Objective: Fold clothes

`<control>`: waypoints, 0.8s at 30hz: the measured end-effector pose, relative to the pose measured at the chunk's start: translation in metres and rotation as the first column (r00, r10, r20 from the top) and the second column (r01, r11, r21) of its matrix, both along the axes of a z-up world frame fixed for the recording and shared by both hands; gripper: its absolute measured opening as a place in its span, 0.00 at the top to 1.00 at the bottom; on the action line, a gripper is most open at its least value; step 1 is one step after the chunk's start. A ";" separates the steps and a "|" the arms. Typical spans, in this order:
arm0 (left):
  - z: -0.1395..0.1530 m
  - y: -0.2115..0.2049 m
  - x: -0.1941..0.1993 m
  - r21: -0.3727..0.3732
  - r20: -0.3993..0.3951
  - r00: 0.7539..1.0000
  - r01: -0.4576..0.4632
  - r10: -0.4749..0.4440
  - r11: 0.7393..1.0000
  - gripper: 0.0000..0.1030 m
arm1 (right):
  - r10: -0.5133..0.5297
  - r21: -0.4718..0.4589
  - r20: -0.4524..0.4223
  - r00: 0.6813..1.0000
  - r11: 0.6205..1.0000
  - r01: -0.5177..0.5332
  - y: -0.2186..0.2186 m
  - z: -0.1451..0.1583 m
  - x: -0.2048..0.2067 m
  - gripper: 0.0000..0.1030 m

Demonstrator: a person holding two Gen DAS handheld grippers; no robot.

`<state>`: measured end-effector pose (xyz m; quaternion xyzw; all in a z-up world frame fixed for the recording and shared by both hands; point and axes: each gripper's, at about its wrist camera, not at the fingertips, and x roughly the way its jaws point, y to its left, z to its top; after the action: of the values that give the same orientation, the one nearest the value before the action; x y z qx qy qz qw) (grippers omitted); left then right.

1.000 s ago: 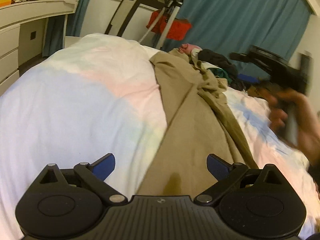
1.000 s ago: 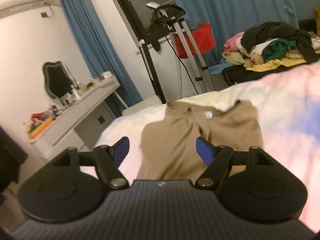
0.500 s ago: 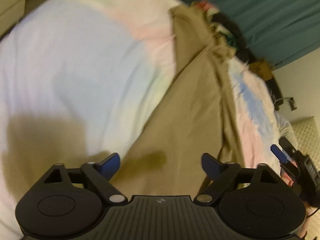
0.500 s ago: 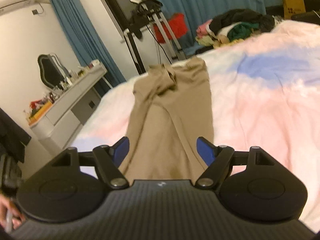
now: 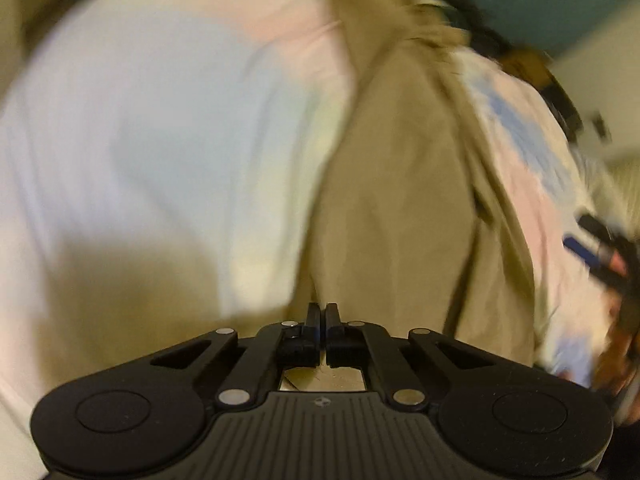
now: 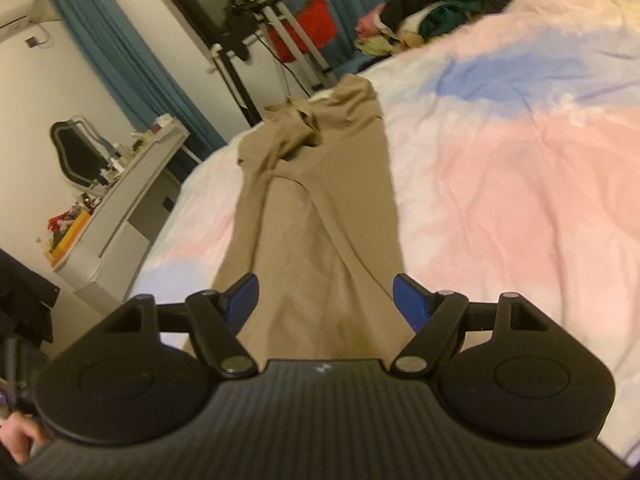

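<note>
Tan trousers [image 6: 320, 208] lie lengthwise down the bed, legs stacked roughly 1 on the other, waistband end bunched at the far edge near the curtain. In the left wrist view the same trousers [image 5: 400, 200] run away from me, right edge rumpled into a ridge.

Handling guess: light, soft woven cloth, no stiffness, will drape and sag from any single pinch point. Not slippery on the duvet, so dragging will wrinkle it; lifting is better. Best hold is at the hem corners, both layers together, 1 gripper per corner, then carry hems up to the waistband.

Left gripper [image 5: 321, 320]: fingers pressed together at the near end of the trousers. Looks clamped on the hem fabric, but that view is badly motion-blurred and the pinch itself sits under the fingers, so I judge it gripped rather than see it.

Right gripper [image 6: 324, 300]: fingers spread wide, nothing between them, hovering just above the near end of the trousers, blue pads either side of the leg.

Duvet [image 6: 500, 184] is pastel pink, blue and white, soft underneath, so pressing down will sink. Clothes pile [image 6: 432, 12] at the far end of the bed, well apart from the trousers. White dresser [image 6: 120, 216] off the left side.
</note>
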<state>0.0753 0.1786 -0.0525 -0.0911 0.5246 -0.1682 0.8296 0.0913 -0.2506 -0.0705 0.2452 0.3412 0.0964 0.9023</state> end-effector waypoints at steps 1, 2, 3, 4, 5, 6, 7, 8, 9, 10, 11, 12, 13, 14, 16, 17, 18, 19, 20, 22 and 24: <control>0.011 -0.011 -0.008 0.027 0.049 0.998 0.031 -0.032 0.999 0.98 | -0.004 -0.001 -0.007 1.000 1.000 0.004 -0.002 -0.001 -0.001 0.26; 0.022 -0.023 -0.017 0.052 0.098 0.993 0.060 -0.065 0.997 0.98 | -0.007 -0.001 -0.014 1.000 1.000 0.007 -0.004 -0.002 -0.003 0.26; 0.031 -0.037 -0.024 0.072 0.138 0.985 0.090 -0.099 0.993 0.98 | -0.011 -0.002 -0.021 1.000 1.000 0.011 -0.006 -0.003 -0.004 0.26; 0.040 -0.051 -0.032 0.091 0.176 0.975 0.119 -0.133 0.989 0.98 | -0.014 -0.002 -0.031 0.999 1.000 0.014 -0.008 -0.005 -0.005 0.26; 0.049 -0.068 -0.040 0.118 0.212 0.962 0.150 -0.173 0.982 0.98 | -0.016 -0.002 -0.043 0.999 1.000 0.016 -0.010 -0.007 -0.006 0.26; 0.055 -0.080 -0.045 0.138 0.233 0.951 0.174 -0.203 0.975 0.98 | -0.019 0.006 -0.054 0.998 1.000 0.019 -0.013 -0.010 -0.007 0.26; 0.059 -0.094 -0.051 0.158 0.250 0.939 0.199 -0.234 0.967 0.98 | -0.021 0.016 -0.064 0.998 1.000 0.022 -0.015 -0.013 -0.008 0.26; 0.061 -0.109 -0.056 0.183 0.267 0.925 0.227 -0.271 0.956 0.98 | -0.023 0.023 -0.074 0.997 0.999 0.025 -0.018 -0.016 -0.008 0.26; 0.062 -0.121 -0.061 0.205 0.277 0.914 0.247 -0.298 0.947 0.98 | -0.024 0.030 -0.083 0.996 0.999 0.027 -0.021 -0.019 -0.009 0.26; 0.060 -0.133 -0.064 0.225 0.279 0.905 0.263 -0.321 0.938 0.98 | -0.020 0.036 -0.096 0.995 0.999 0.024 -0.023 -0.023 -0.009 0.26; 0.053 -0.145 -0.061 0.233 0.261 0.906 0.277 -0.334 0.932 0.98 | -0.014 0.043 -0.110 0.994 0.999 0.019 -0.023 -0.026 -0.009 0.25; 0.046 -0.157 -0.057 0.238 0.240 0.907 0.290 -0.345 0.927 0.97 | -0.008 0.050 -0.123 0.992 0.999 0.014 -0.024 -0.030 -0.009 0.25; 0.039 -0.170 -0.053 0.243 0.218 0.909 0.303 -0.356 0.922 0.92 | 0.004 0.078 -0.137 0.991 0.997 0.007 -0.025 -0.033 -0.009 0.25; 0.031 -0.173 -0.047 0.231 0.183 0.918 0.306 -0.350 0.924 0.89 | 0.018 0.115 -0.150 0.988 0.993 -0.001 -0.027 -0.037 -0.010 0.26; 0.016 -0.178 -0.035 0.201 0.109 0.936 0.309 -0.335 0.929 0.70 | 0.048 0.188 -0.175 0.983 0.982 -0.014 -0.031 -0.045 -0.010 0.26; 0.014 -0.172 -0.030 0.169 0.093 0.950 0.281 -0.300 0.945 0.65 | 0.059 0.218 -0.189 0.980 0.976 -0.017 -0.033 -0.048 -0.011 0.26; 0.013 -0.165 -0.024 0.136 0.078 0.962 0.248 -0.260 0.959 0.54 | 0.064 0.239 -0.202 0.977 0.971 -0.014 -0.035 -0.052 -0.012 0.26; 0.012 -0.157 -0.018 0.102 0.062 0.973 0.214 -0.221 0.972 0.42 | 0.064 0.251 -0.216 0.974 0.968 -0.008 -0.036 -0.055 -0.013 0.27; 0.011 -0.150 -0.013 0.069 0.045 0.982 0.178 -0.182 0.982 0.37 | 0.063 0.260 -0.230 0.971 0.966 -0.002 -0.037 -0.058 -0.013 0.30; 0.007 -0.128 0.001 0.003 0.008 0.996 0.086 -0.086 0.996 0.33 | 0.066 0.267 -0.255 0.965 0.964 0.005 -0.037 -0.063 -0.013 0.36; -0.001 -0.102 0.017 -0.053 -0.036 0.999 -0.032 0.030 0.998 0.30 | 0.076 0.272 -0.273 0.959 0.962 0.001 -0.035 -0.068 -0.012 0.39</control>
<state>0.0924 0.0766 -0.0536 -0.1243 0.5330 -0.1674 0.8200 0.0797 -0.2853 -0.1388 0.3702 0.4543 0.1234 0.8008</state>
